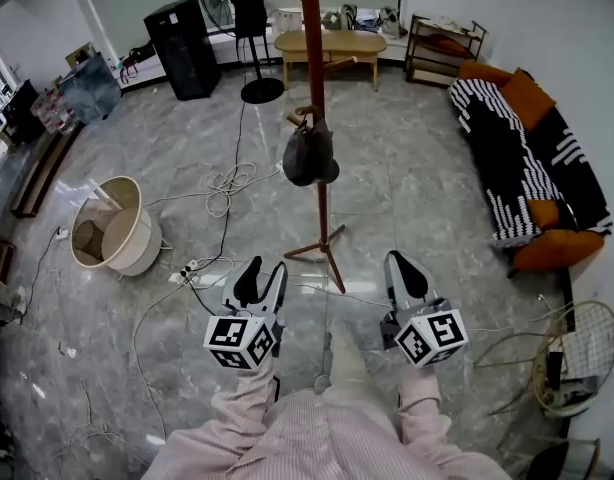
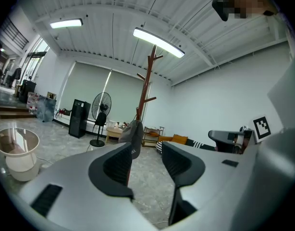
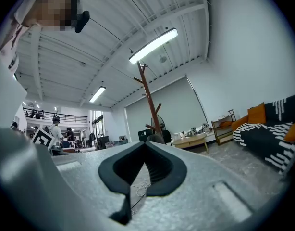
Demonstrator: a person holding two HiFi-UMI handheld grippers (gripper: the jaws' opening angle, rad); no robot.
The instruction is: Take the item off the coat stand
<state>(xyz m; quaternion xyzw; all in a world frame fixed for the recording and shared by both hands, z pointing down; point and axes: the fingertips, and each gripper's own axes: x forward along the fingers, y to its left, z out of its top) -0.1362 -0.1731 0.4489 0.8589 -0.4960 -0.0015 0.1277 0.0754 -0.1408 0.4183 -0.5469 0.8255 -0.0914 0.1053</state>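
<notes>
A dark grey cap (image 1: 309, 155) hangs from a low peg of the reddish-brown wooden coat stand (image 1: 312, 68), which rises from the marble floor ahead of me. My left gripper (image 1: 262, 268) is held low, short of the stand's feet and to their left. Its jaws stand open with nothing between them, and in the left gripper view the cap (image 2: 134, 134) and the stand (image 2: 146, 85) appear far off through the gap of that gripper (image 2: 146, 150). My right gripper (image 1: 405, 266) is to the right of the stand's feet, and in its own view (image 3: 145, 146) its jaws are shut and hold nothing.
Cables (image 1: 222, 188) trail over the floor left of the stand, near a white bucket (image 1: 112, 226). A standing fan (image 1: 245, 28), a black cabinet (image 1: 182, 48) and a wooden table (image 1: 332, 43) are behind. A striped sofa (image 1: 532, 158) lines the right wall.
</notes>
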